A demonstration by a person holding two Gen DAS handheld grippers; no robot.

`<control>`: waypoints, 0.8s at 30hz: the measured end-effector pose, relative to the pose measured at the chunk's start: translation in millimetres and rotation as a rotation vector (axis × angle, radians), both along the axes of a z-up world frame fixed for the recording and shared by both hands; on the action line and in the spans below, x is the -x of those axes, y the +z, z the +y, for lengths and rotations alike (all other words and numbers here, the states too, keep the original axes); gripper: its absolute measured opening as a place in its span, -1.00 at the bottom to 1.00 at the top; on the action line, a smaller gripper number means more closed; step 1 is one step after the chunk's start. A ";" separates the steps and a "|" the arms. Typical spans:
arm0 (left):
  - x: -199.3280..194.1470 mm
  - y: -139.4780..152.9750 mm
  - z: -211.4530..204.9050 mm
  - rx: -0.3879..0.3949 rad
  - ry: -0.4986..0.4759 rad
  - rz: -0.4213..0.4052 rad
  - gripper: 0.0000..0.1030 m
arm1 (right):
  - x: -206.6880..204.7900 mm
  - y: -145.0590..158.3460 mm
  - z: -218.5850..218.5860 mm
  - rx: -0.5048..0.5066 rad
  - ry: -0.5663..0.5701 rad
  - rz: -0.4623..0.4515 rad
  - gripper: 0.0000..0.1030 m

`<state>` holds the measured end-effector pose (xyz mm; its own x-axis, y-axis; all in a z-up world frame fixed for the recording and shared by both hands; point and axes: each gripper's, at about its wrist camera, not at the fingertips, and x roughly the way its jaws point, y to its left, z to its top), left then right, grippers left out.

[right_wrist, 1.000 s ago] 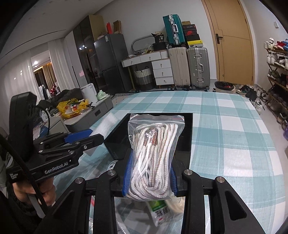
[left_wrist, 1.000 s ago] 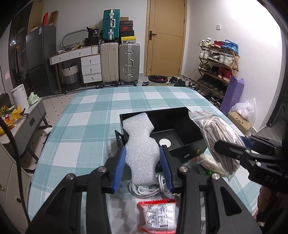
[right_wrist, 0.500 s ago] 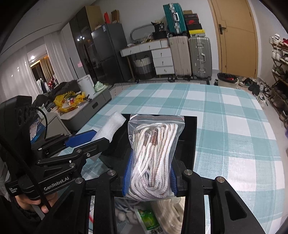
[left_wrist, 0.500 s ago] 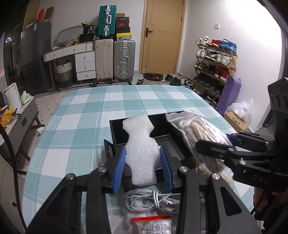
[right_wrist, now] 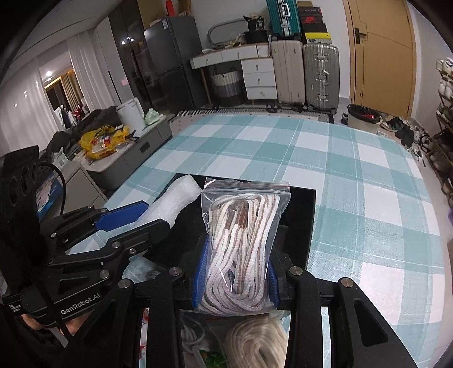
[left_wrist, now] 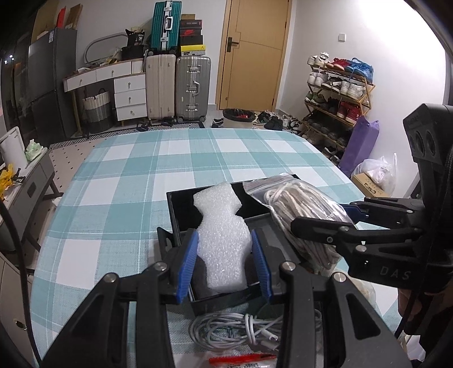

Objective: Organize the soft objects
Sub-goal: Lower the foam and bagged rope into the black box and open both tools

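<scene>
Left wrist: box (left_wrist: 181, 218) far rim (left_wrist: 226, 185), open tablecloth (left_wrist: 158, 169) beyond.

You have two grippers up: the left gripper (left_wrist: 223, 261) and the right gripper (right_wrist: 235, 278). There is one white foam piece (left_wrist: 222, 235), one zip bag of striped cord (right_wrist: 242, 243) and one black box (right_wrist: 300, 226). On the worktop (left_wrist: 119, 198) near you lie one tangle of white cable (left_wrist: 235, 331), one coil of cream rope (right_wrist: 256, 342) and one red-edged packet (left_wrist: 243, 361) (only its top edge shows). Against the far wall you can count three suitcases: one teal suitcase (left_wrist: 165, 24), one beige suitcase (left_wrist: 160, 85) and one silver suitcase (left_wrist: 193, 83).
</scene>
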<state>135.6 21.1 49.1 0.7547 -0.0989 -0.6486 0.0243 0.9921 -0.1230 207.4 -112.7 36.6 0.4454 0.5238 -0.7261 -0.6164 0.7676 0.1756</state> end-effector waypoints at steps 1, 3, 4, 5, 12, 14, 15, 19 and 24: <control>-1.6 -0.7 0.4 0.005 -0.005 0.005 -0.27 | -0.8 -0.3 1.7 0.009 0.005 0.003 -0.33; -4.4 -2.6 0.8 0.016 -0.013 0.016 -0.27 | -2.7 -0.6 4.3 0.026 0.014 0.011 -0.33; -5.5 -3.5 0.5 0.018 -0.015 0.020 -0.27 | -5.0 -1.1 5.5 0.036 0.016 0.024 -0.33; -6.8 -4.2 0.3 0.019 -0.017 0.023 -0.27 | -7.1 -1.7 6.5 0.041 0.017 0.035 -0.33; -11.2 -13.6 -1.6 0.017 -0.023 0.057 -0.27 | -22.7 -7.4 15.8 0.098 0.018 0.059 -0.32; -9.8 -14.1 -5.2 -0.009 -0.027 0.050 -0.27 | -25.4 -11.6 17.0 0.102 0.020 0.061 -0.32; -9.5 -14.5 -7.0 -0.025 -0.028 0.049 -0.27 | -26.5 -13.7 17.3 0.101 0.022 0.062 -0.32; -7.6 -15.6 -9.8 -0.056 -0.040 0.042 -0.27 | -32.1 -23.2 17.8 0.103 0.010 0.083 -0.31; -5.7 -16.8 -12.0 -0.111 -0.048 0.033 -0.26 | -30.7 -25.1 19.1 0.109 0.006 0.090 -0.31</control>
<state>141.2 9.0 32.3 0.7290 -0.0608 -0.6818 0.0704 0.9974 -0.0137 238.1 -93.6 11.4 0.3725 0.4419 -0.8161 -0.6068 0.7813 0.1461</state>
